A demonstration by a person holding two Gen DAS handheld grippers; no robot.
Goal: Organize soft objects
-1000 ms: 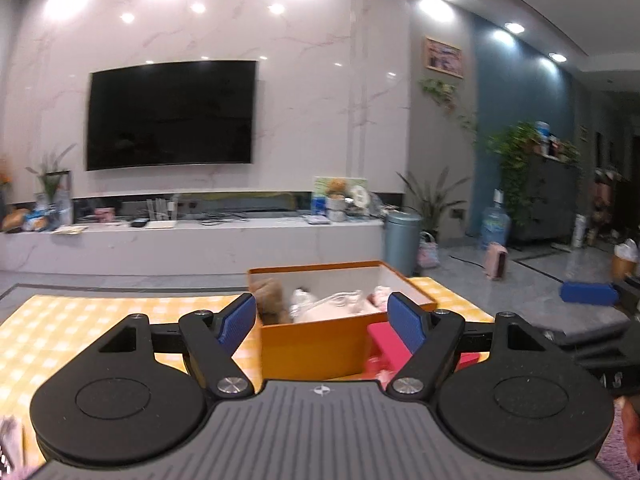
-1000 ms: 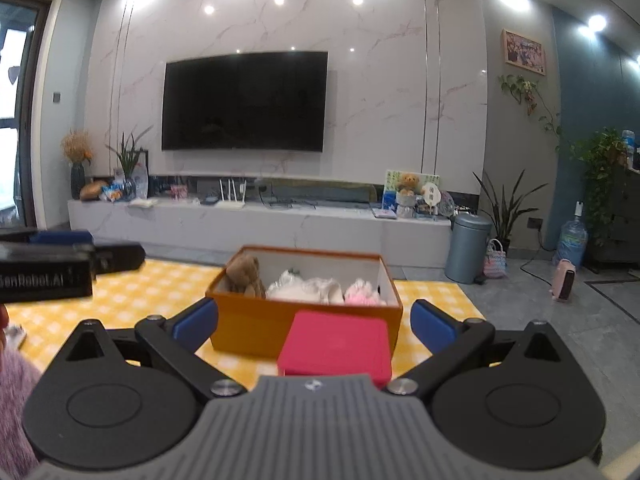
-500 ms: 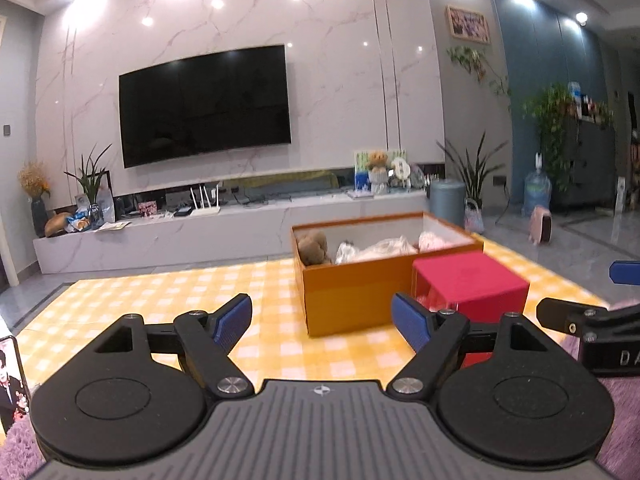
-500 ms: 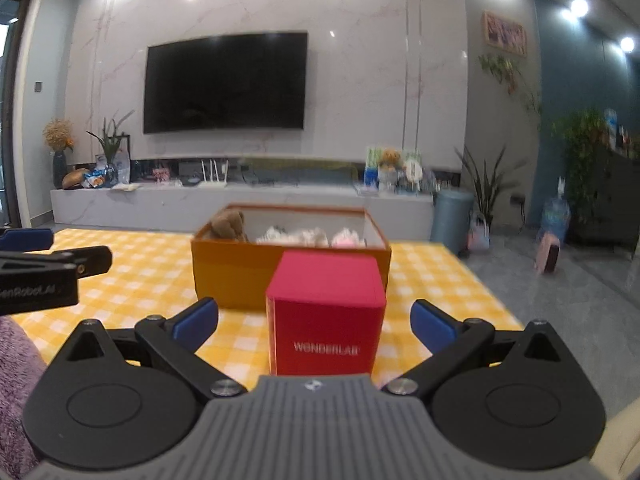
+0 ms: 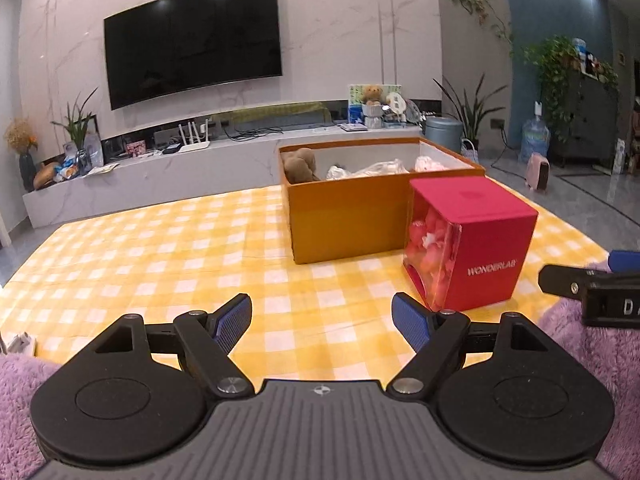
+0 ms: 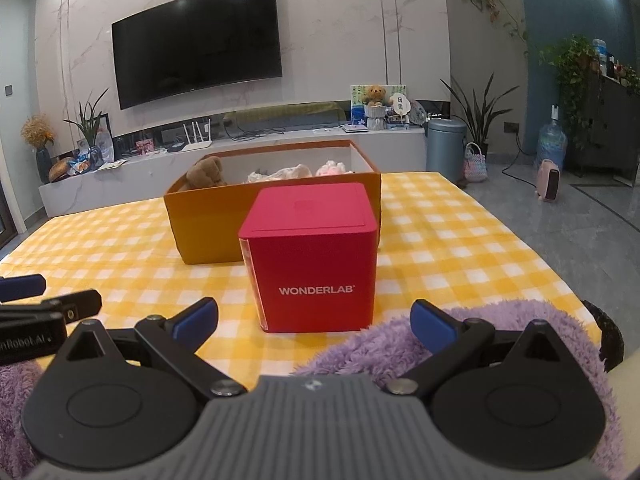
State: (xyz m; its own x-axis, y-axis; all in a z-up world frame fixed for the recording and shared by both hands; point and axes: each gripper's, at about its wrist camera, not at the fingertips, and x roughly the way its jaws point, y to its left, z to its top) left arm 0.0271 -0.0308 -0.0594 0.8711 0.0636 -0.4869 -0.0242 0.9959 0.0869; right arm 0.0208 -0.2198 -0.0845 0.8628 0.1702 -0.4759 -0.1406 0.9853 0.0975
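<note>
Yellow-and-white checked cloth covers the bench [image 5: 160, 264] in front of me, with a marble wall and a black wall-mounted television [image 5: 192, 40] behind it. On the cloth stands an orange open-topped cardboard box [image 5: 344, 216], and inside it I see a brown teddy bear [image 5: 300, 165] at the left end, crumpled white soft items [image 5: 372, 169] in the middle and a pink-white one toward the right. Just in front of the orange box sits a red cube-shaped box printed WONDERLAB [image 6: 316, 256], with pink pieces showing through its clear side in the left view. My left gripper [image 5: 322, 318] hovers over bare cloth, its blue-padded fingers [image 5: 232, 322] spread apart and holding nothing. My right gripper [image 6: 314, 322] is likewise spread wide before the red box, with fluffy purple fabric [image 6: 380, 344] lying beneath its right finger.
</note>
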